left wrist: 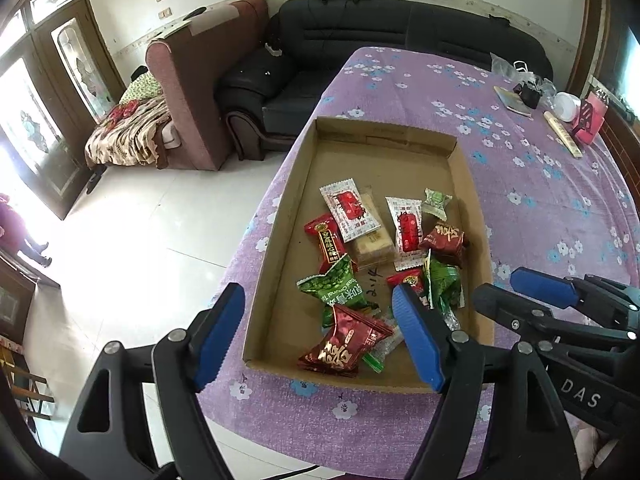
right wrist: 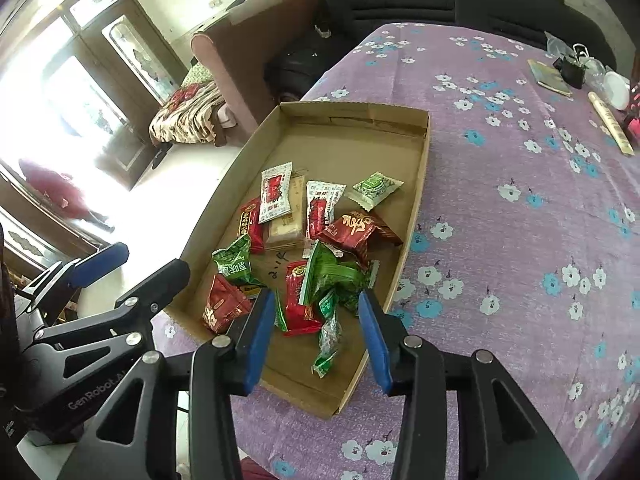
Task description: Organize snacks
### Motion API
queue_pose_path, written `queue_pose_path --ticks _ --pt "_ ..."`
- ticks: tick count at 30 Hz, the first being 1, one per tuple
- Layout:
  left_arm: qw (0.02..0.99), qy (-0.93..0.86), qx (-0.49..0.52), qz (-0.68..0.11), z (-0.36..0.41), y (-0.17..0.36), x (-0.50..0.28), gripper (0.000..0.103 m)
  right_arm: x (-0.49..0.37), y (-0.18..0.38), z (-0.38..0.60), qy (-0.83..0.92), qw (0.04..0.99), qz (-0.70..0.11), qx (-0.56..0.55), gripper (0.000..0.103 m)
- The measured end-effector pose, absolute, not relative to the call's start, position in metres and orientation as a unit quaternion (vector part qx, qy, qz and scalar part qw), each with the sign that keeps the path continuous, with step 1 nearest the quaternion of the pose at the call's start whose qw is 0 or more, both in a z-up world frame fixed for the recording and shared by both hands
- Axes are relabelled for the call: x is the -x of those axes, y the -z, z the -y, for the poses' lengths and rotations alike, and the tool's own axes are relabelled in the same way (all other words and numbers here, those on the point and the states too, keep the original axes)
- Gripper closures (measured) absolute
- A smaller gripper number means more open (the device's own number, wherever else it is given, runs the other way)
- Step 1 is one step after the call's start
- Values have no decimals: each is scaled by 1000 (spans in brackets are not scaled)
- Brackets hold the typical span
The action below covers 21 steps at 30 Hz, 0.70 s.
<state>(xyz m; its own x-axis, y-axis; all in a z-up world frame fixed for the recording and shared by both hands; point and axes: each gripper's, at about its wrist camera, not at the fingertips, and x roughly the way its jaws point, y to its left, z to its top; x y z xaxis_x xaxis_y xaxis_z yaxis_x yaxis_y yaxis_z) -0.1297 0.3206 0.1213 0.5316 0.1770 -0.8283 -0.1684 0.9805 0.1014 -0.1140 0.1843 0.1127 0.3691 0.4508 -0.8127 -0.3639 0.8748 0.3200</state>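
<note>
A shallow cardboard tray (left wrist: 460,168) lies on the purple flowered tablecloth (left wrist: 528,200) and holds several wrapped snacks. Among them are a dark red packet (left wrist: 344,346), a green pea packet (left wrist: 338,286), two white-and-red sachets (left wrist: 350,208), a beige bar (left wrist: 370,244) and a small green candy (left wrist: 437,202). My left gripper (left wrist: 318,294) hangs open over the tray's near end with nothing between its pads. My right gripper (right wrist: 316,298) is open too, above a crumpled green packet (right wrist: 336,276) and a red packet (right wrist: 298,300), its pads clear of both.
The tray sits at the table's left edge, with white floor (left wrist: 132,264) below. A notebook (left wrist: 512,100), a black object (left wrist: 530,94), a white cup (left wrist: 568,106) and a red item (left wrist: 588,120) stand at the far right. Beyond are a black sofa (left wrist: 360,28), a brown armchair (left wrist: 192,92) and a person (left wrist: 12,228) by the door.
</note>
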Motion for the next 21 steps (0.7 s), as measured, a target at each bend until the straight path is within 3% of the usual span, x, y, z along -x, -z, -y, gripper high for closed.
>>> queue_pose_path --ticks 21 --pt "866 -86 6 -492 -326 -107 117 25 106 -107 -174 -221 834 -503 -52 53"
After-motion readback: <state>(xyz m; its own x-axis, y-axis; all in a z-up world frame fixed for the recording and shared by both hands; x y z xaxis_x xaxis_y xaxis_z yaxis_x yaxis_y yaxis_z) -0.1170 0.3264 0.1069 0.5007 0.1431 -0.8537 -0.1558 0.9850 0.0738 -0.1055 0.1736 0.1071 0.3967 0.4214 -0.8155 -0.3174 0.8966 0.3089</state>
